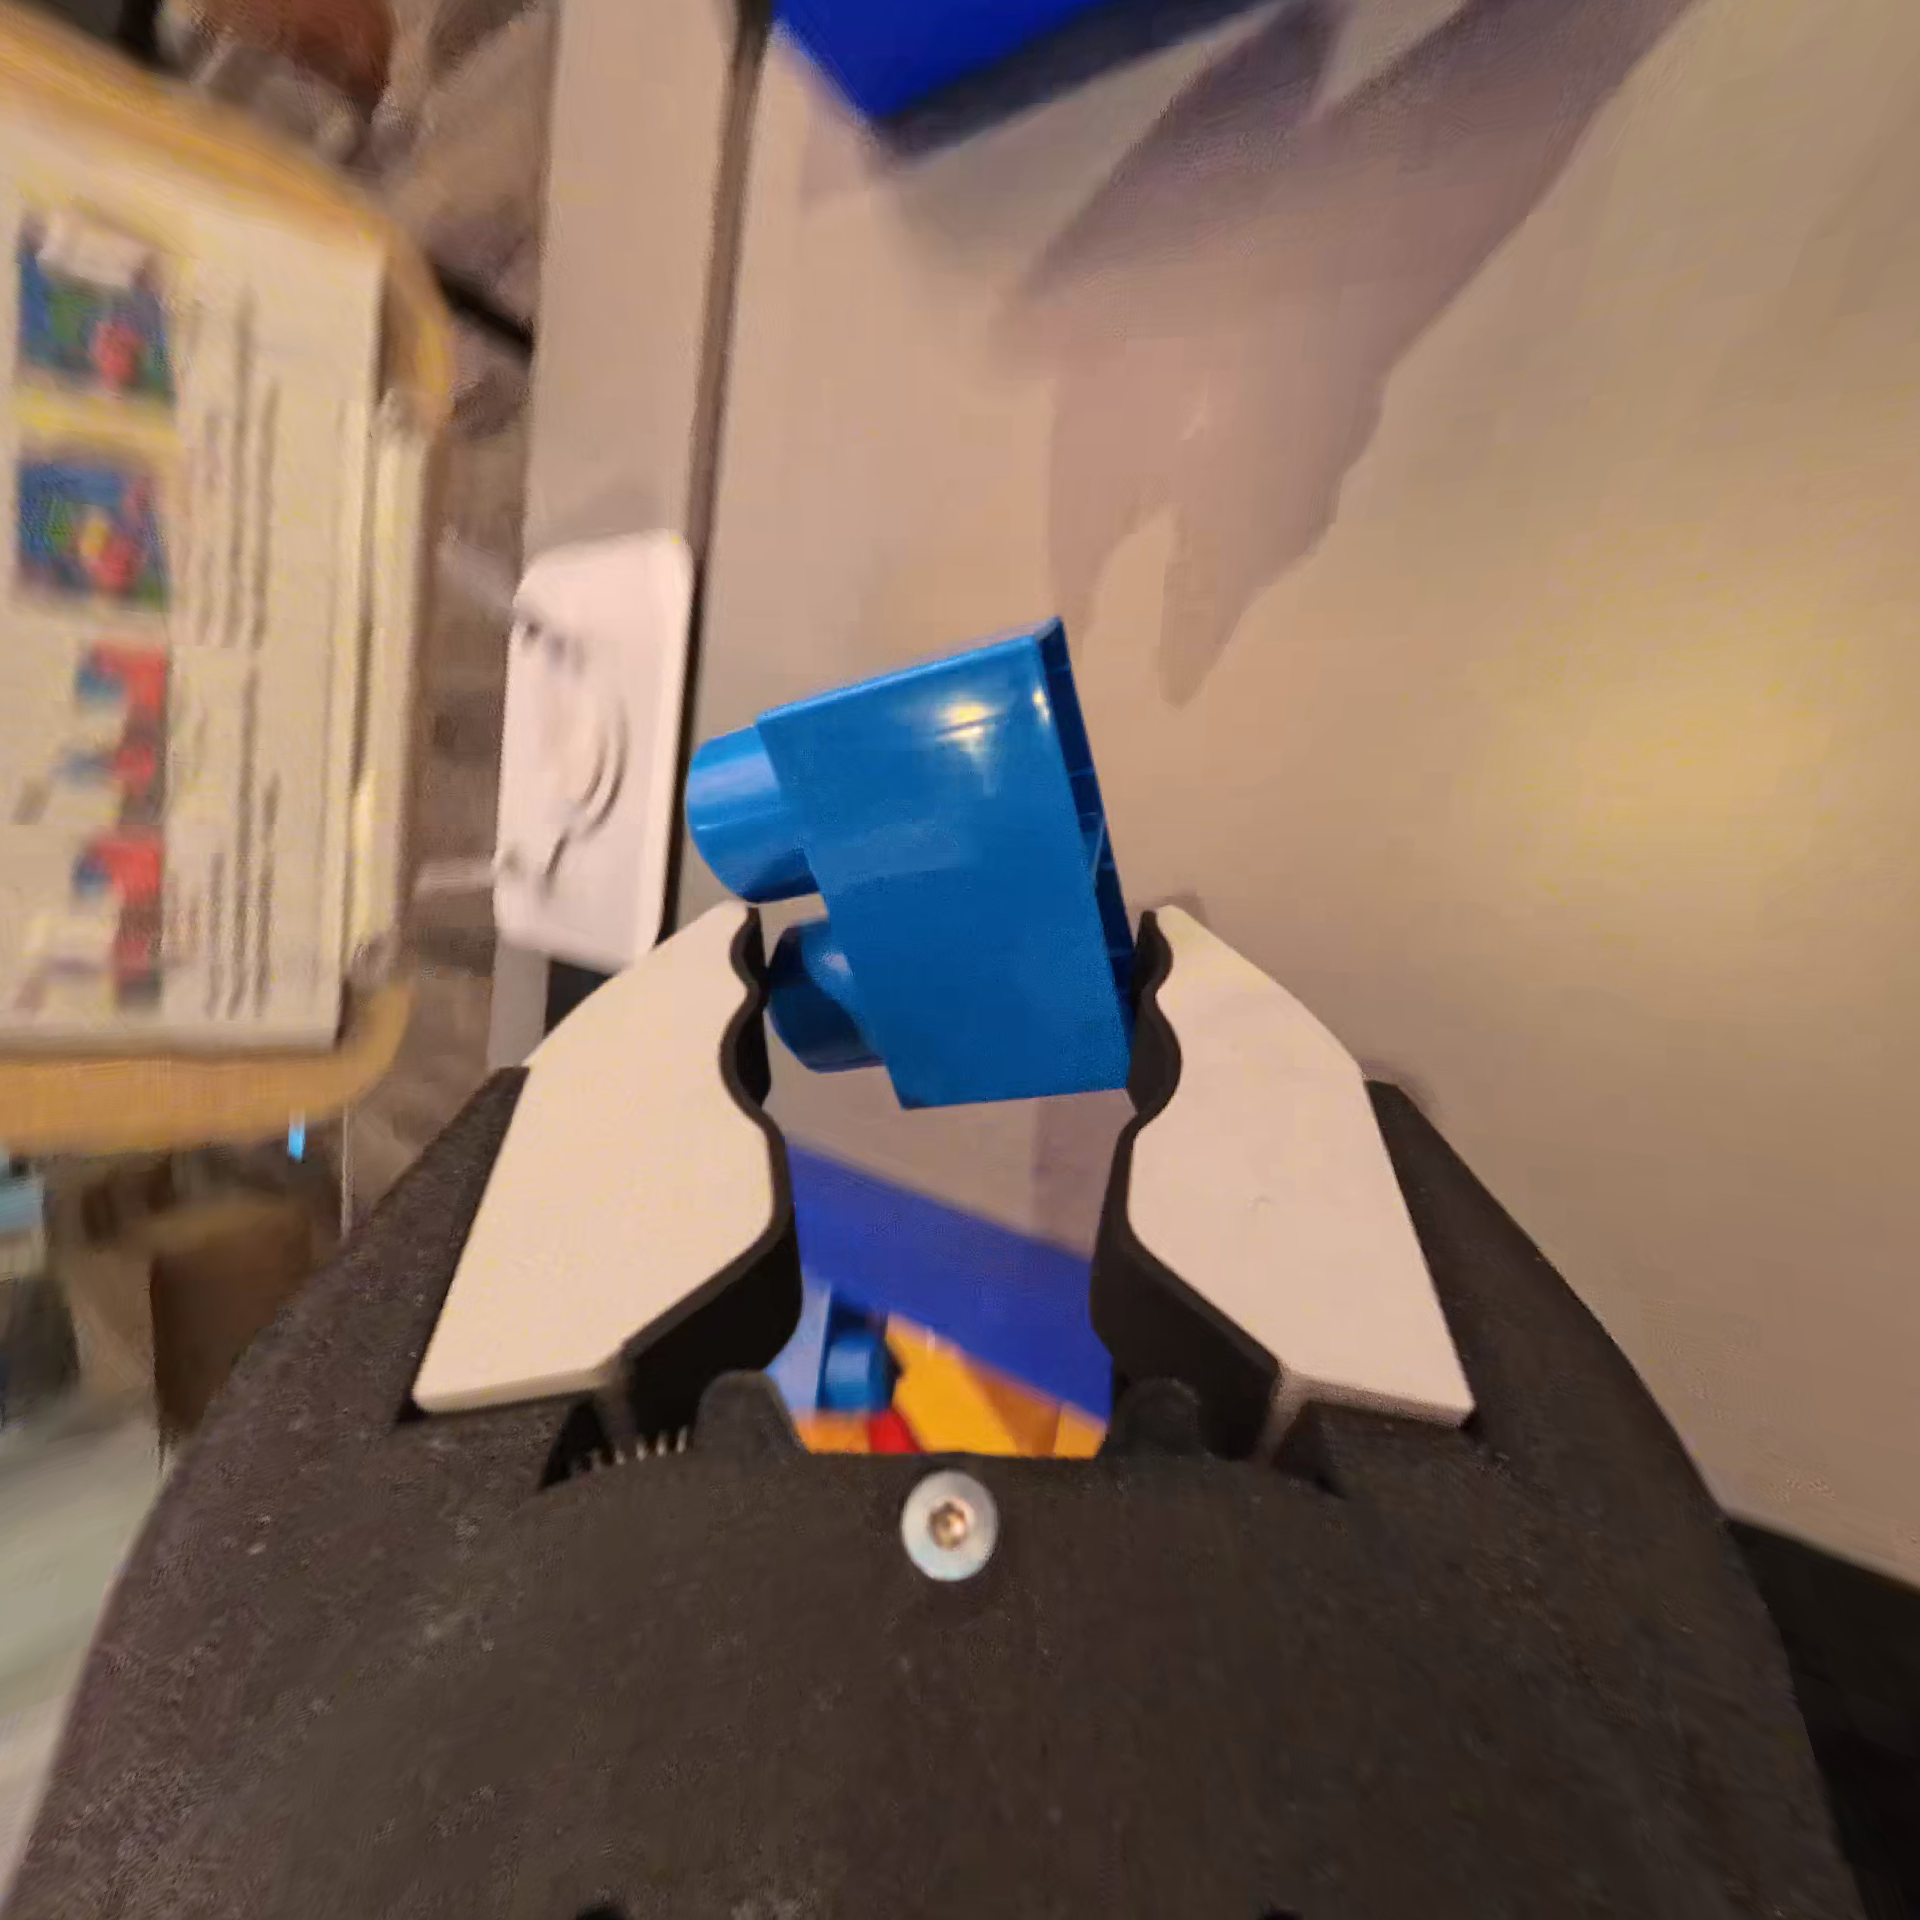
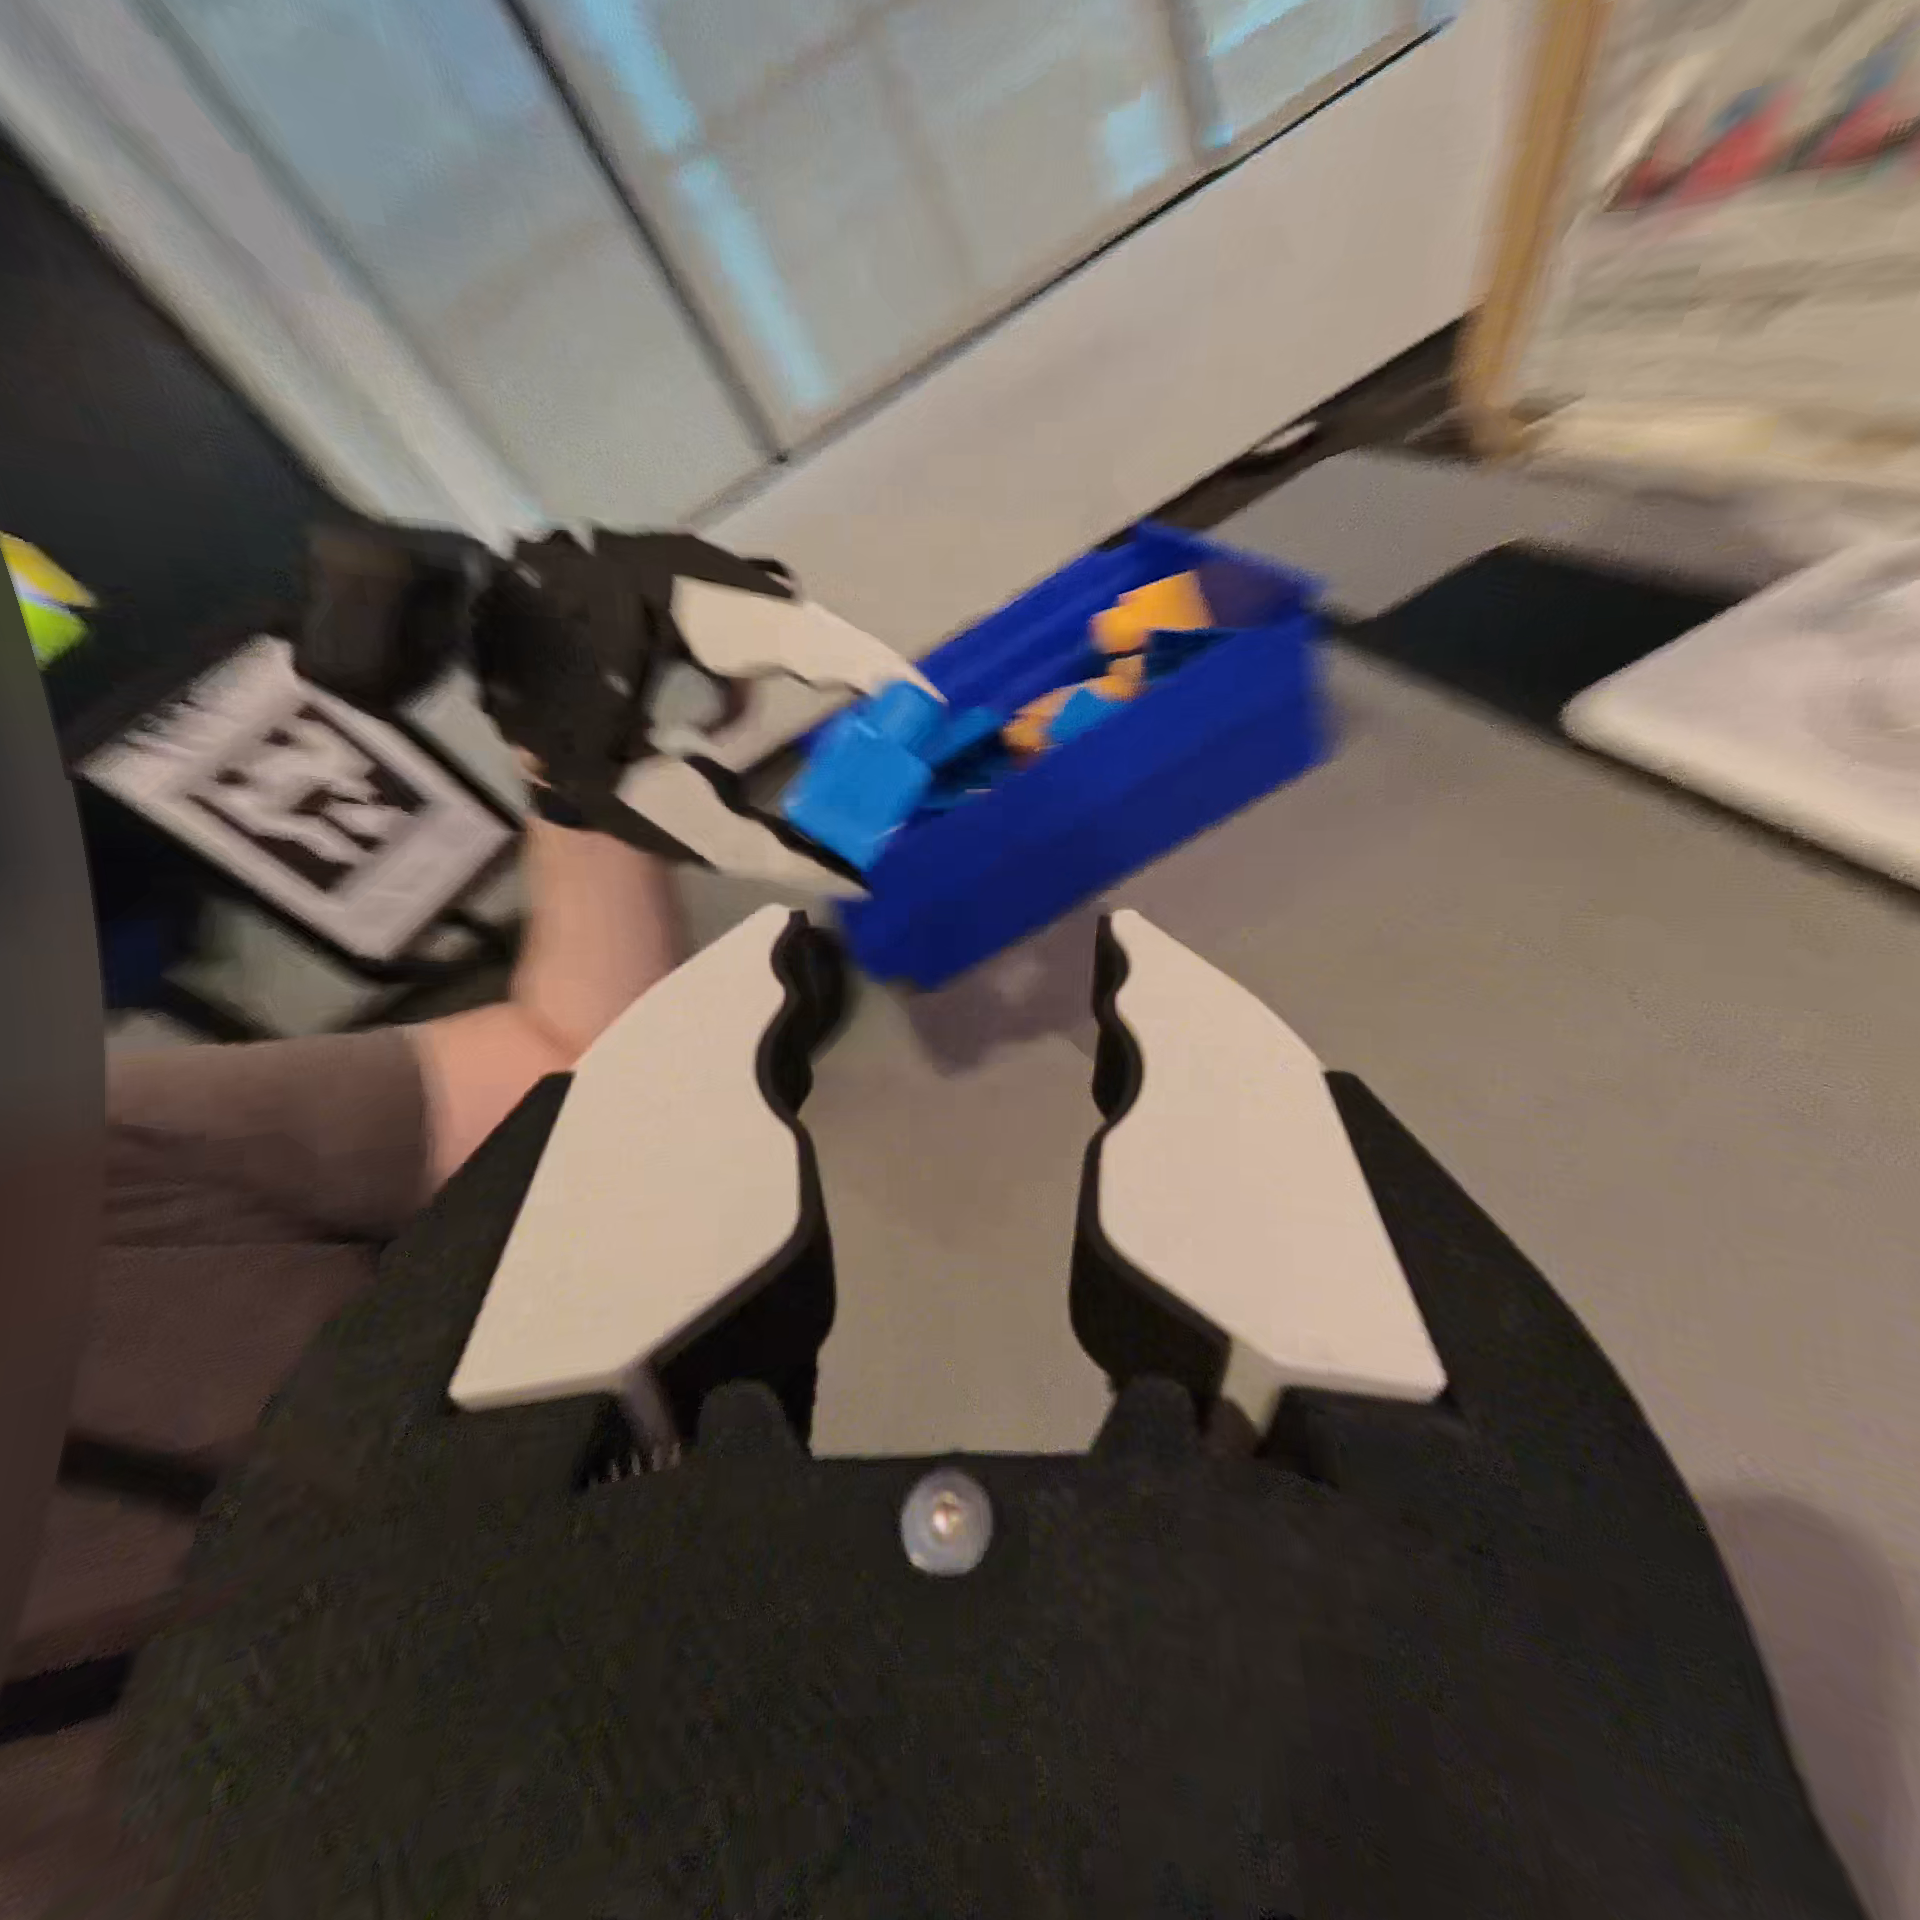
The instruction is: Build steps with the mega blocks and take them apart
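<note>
Blue block (image 1: 935,894) pinched in left gripper (image 1: 948,966), studs pointing left, long axis running away from the wrist, raised over the blue bin (image 2: 1101,821). Right gripper (image 2: 951,966) parted and empty, low over bare tabletop (image 2: 1455,1039), bin just ahead. Left nearer for placing, probably.

Grey tabletop (image 2: 1455,1039), pale wall (image 1: 1558,727), glass partition panels (image 2: 623,260), wood-framed board (image 1: 208,623), warm light

printed sheet (image 1: 177,644), white wall socket (image 1: 592,748), marker tag (image 2: 301,795)
</note>
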`<control>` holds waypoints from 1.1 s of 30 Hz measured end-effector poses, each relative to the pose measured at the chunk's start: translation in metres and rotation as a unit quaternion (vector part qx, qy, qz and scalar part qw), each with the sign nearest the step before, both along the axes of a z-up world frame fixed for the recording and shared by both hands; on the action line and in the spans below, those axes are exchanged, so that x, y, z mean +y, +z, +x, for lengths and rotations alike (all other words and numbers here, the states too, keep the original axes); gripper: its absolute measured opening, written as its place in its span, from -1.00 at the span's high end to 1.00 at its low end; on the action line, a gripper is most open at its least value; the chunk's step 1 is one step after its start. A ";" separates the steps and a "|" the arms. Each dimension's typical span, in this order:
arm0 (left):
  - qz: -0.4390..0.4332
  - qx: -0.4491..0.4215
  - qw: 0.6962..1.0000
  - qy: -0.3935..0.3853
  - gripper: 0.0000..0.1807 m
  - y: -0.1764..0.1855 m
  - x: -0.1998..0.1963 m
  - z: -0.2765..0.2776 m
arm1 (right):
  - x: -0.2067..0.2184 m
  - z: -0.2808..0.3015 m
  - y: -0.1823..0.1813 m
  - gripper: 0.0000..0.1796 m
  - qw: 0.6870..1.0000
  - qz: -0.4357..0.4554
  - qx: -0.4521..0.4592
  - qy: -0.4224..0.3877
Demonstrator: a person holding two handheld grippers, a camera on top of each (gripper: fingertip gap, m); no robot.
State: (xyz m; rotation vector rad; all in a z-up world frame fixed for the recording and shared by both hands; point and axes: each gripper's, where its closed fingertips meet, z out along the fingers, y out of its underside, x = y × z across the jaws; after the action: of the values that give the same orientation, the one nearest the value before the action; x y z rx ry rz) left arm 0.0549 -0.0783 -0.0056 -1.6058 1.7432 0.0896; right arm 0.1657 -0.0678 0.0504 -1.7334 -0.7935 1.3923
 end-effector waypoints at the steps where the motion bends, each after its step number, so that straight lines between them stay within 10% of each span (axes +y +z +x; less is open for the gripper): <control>1: -0.003 0.002 1.000 -0.025 0.25 -0.006 -0.007 0.019 | -0.006 -0.010 -0.005 0.41 0.999 -0.035 0.013 0.024; 14: -0.018 0.063 0.993 -0.097 0.26 -0.058 -0.022 0.063 | -0.037 -0.046 -0.098 0.53 0.965 -0.184 -0.122 0.140; 33: -0.072 0.005 0.995 -0.075 0.20 -0.054 -0.014 0.060 | -0.033 -0.047 -0.103 0.57 0.966 -0.182 -0.108 0.151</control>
State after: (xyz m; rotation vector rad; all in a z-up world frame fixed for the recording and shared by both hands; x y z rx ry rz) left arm 0.1152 -0.0925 -0.0599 -1.5711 1.9089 -0.1008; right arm 0.1191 -0.1007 -0.0526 -2.1421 -1.0025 1.6508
